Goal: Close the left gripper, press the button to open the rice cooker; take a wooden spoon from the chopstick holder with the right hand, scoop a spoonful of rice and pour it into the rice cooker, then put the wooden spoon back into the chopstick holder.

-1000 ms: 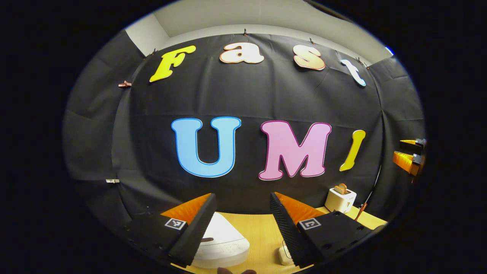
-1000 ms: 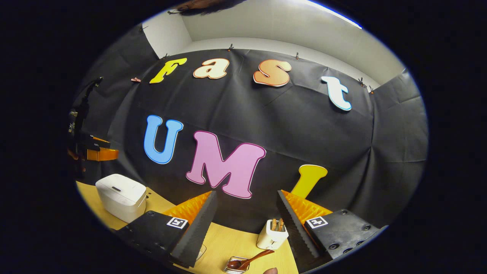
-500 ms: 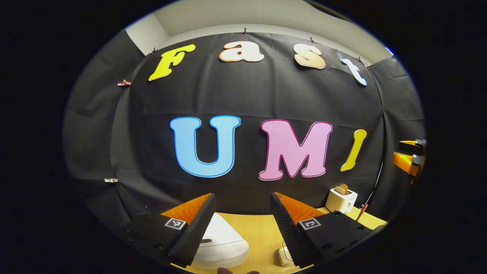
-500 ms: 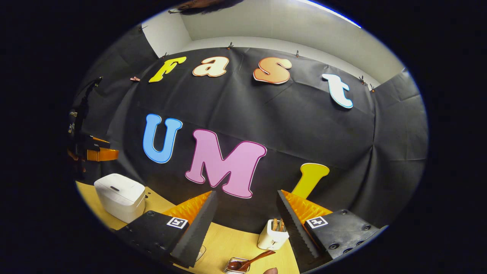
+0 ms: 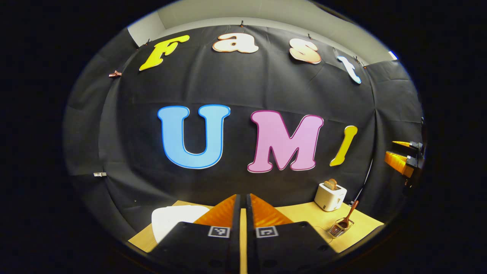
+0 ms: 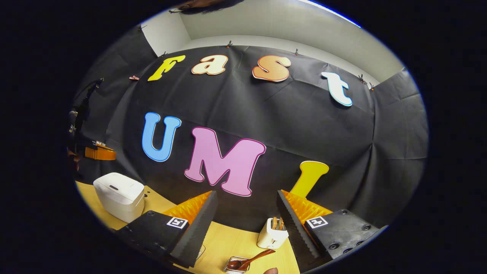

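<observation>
Jaws of the left gripper [image 5: 243,213] pressed together on nothing, right gripper [image 6: 246,224] gaping empty; white rice cooker [image 6: 118,196] sits lidded on the tabletop [image 6: 228,243], wooden spoon [image 6: 249,261] in its holder — pressing and scooping remain.

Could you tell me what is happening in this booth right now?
A person holds a gripper in each hand above a wooden table. The left gripper is shut on nothing, near the closed white rice cooker. The right gripper is open; the wooden spoon sits in its wire holder beside a toaster.
</observation>
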Demonstrator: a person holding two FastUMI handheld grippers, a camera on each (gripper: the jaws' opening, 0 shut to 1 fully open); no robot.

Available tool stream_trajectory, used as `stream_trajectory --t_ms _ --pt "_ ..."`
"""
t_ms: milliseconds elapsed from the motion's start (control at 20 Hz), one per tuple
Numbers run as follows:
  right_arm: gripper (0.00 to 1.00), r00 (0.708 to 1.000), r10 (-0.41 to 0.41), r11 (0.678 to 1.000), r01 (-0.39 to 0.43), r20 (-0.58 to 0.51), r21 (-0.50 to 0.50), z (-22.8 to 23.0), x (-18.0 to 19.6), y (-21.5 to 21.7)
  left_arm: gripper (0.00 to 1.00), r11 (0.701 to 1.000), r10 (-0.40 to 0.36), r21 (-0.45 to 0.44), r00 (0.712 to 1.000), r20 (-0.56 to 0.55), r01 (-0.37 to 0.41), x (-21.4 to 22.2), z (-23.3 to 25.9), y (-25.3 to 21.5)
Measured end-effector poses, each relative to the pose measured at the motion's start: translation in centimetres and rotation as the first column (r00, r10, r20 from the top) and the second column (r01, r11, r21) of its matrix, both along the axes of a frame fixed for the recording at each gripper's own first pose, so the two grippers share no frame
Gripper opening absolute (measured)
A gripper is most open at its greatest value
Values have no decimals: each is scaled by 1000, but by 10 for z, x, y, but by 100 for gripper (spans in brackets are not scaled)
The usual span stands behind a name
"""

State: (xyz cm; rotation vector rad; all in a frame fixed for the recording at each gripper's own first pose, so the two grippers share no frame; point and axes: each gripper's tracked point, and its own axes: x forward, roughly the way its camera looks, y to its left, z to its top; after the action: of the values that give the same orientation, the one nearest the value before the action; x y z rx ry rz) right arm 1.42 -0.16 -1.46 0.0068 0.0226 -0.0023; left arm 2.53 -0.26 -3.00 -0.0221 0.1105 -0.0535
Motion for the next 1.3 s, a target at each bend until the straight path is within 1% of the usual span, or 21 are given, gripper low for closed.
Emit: stream_trajectory --t_ms 50,150,300,400,450,500,600,750,950,1000,1050,1100,1250,1300 --pt "96 1000 -2 1000 2 0 -1 0 0 -1 5 1000 22 5 999 -39 -22 4 -10 11" --pt "96 1000 -6 1000 6 -1 -2 -2 -1 -2 5 998 60 11 992 -107 -59 14 -30 33" --pt "96 1000 -14 1000 14 -2 -3 -1 -3 -5 5 997 65 -34 974 -215 -74 26 -63 55" --pt "96 1000 -22 1000 22 -3 -6 -2 -5 -9 5 993 70 -69 959 -276 -93 32 -84 66" --pt "96 1000 -27 1000 27 -6 -8 -3 -6 -11 2 992 76 -77 949 -306 -104 35 -96 72" --pt "96 999 -32 999 32 -8 -8 -3 -7 -13 5 990 86 -75 939 -334 -118 37 -107 77" --pt "96 999 -42 999 42 -10 -7 -3 -10 -17 5 987 103 -71 916 -388 -142 42 -128 89" --pt "96 998 -54 998 54 -11 -14 -3 -13 -21 5 986 115 -56 894 -433 -154 48 -148 98" --pt "96 998 -60 998 60 -16 -25 -3 -17 -22 5 983 130 -47 852 -507 -178 52 -175 106" --pt "96 998 -63 998 63 -19 -28 -4 -18 -23 5 982 134 -46 843 -520 -185 51 -181 107" --pt "96 998 -65 997 64 -22 -31 -4 -19 -24 8 982 136 -42 836 -531 -186 51 -186 107" --pt "96 997 -67 997 66 -25 -31 -5 -19 -25 5 982 140 -33 831 -538 -187 52 -190 109" --pt "96 996 -80 997 79 -33 -27 -7 -22 -30 5 985 137 -14 823 -552 -173 54 -198 108" --pt "96 996 -84 996 83 -38 -23 -8 -23 -31 5 985 137 -10 826 -547 -170 54 -198 108"
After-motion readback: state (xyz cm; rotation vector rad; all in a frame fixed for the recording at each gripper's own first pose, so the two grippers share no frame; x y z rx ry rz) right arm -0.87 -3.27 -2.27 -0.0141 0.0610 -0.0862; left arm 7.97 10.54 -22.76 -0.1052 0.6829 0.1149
